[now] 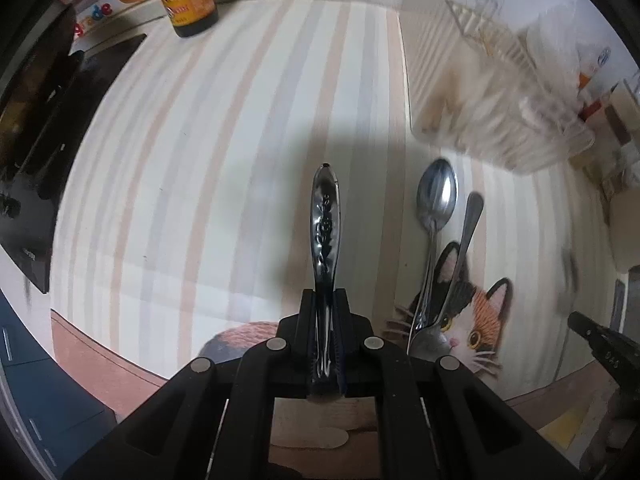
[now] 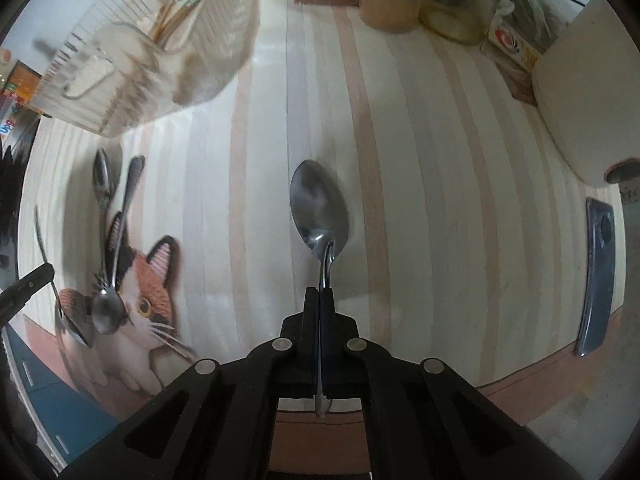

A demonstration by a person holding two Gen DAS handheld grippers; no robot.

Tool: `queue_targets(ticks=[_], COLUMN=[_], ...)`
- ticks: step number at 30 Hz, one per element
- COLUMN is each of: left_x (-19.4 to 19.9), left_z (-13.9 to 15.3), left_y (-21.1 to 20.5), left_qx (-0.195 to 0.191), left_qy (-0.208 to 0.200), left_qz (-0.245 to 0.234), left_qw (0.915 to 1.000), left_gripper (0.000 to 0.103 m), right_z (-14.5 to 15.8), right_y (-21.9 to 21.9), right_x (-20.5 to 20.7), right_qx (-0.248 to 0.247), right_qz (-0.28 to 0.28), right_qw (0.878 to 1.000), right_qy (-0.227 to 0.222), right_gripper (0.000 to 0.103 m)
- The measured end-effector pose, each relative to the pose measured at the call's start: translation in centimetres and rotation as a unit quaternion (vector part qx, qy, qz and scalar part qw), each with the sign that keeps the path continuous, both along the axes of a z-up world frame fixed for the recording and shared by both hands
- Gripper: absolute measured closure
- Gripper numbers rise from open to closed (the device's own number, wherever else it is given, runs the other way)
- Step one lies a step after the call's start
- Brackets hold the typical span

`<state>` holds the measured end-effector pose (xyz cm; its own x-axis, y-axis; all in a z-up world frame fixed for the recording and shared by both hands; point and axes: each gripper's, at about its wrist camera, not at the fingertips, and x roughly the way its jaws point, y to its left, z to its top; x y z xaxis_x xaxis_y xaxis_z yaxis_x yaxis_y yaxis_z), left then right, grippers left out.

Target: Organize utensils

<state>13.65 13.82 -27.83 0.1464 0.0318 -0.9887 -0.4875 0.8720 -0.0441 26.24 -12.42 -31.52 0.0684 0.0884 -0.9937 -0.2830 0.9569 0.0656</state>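
Left gripper (image 1: 325,292): clenched on an embossed utensil handle (image 1: 326,224). The handle points straight ahead along the finger axis, away from the camera and above the striped mat (image 1: 200,160). Its working end is hidden behind the jaws, so the type of utensil cannot be told from this view.

Right of that handle, in the left wrist view, two loose pieces lie on the mat side by side. One is a spoon (image 1: 436,196) with its bowl at the far end. The other is a second spoon (image 1: 430,342) with its bowl near, on the cat picture (image 1: 476,320), and its handle running far. Both long axes run near to far, roughly parallel to the held handle.

Beyond them, at far right, is the clear slatted rack (image 1: 492,92), blurred. It appears to hold chopsticks (image 2: 172,20) in the right wrist view.

Right gripper (image 2: 320,296): clamped on the neck of a plain spoon (image 2: 318,204), bowl forward and far, long axis in line with the fingers. From this gripper the rack lies far and to the left.

Judgement: the rack is the likely destination. It lies far right of the left gripper and far left of the right one, so it sits between the two. Which is nearer cannot be told. Each held piece already points roughly toward the far side, so the move calls mainly for a sideways swing.
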Motion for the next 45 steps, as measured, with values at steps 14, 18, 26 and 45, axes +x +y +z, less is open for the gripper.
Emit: queue_targets(ticks=[14,18,26,45], left_x=[0.6,0.9,0.5,4.2], left_z=[6.8,8.0,4.0,-4.5], left_y=[0.2,0.8,3.4,1.1], left_qx=[0.020,0.023,-0.017,-0.019], left_qy=[-0.070,-0.084,-0.034,0.053], left_qz=[-0.003,0.001,0.042,0.005], left_qw=[0.9973,0.9962,0.9984,0.9984], left_gripper=[0.103,0.103,0.085,0.072], right_z=[7.0,9.2,6.2,0.3], right_y=[2.4,2.3,2.0,-3.9], right_x=[0.1,0.5,1.1,1.6], right_qx=[0.069,0.087,0.094,0.046], right_qz=[-0.006,-0.005,-0.037,-0.144], right_qw=[0.996,0.994,0.995,0.988], right_qy=[-0.048,-0.060,-0.020,0.030], right_gripper=[0.103,0.103,0.103,0.059])
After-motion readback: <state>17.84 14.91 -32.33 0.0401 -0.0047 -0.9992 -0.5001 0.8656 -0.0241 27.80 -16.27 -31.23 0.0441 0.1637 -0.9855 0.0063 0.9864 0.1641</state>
